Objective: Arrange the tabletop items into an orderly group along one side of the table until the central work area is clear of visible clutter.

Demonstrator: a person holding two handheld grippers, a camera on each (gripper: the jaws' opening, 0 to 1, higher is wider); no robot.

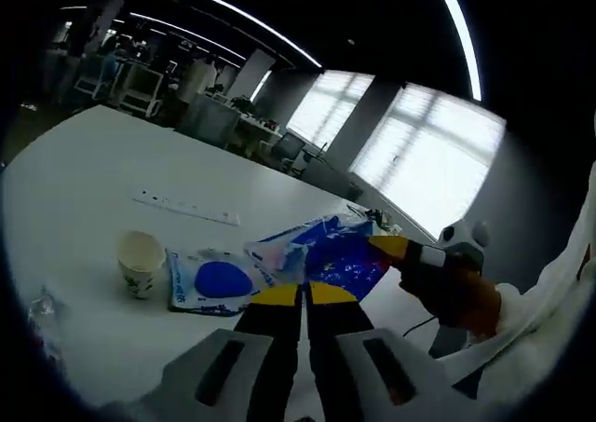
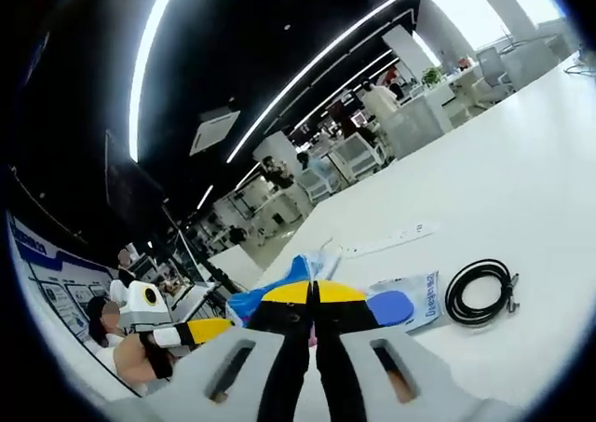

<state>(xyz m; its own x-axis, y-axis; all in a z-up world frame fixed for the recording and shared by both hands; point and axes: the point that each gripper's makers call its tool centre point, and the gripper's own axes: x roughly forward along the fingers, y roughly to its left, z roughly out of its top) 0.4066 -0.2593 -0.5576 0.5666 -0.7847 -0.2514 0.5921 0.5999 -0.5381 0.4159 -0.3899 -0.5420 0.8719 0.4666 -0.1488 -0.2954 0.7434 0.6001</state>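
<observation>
Both hand-held grippers, left (image 1: 301, 294) and right (image 2: 314, 292), pinch your crinkled blue plastic bag (image 1: 328, 251); carry it to a worktop (image 1: 84, 180) edge next.

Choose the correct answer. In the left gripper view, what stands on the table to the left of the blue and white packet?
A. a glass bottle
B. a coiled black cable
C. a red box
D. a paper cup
D: in the left gripper view a paper cup stands upright on the white table, just left of the packet. The coiled cable lies elsewhere, seen in the right gripper view.
</observation>
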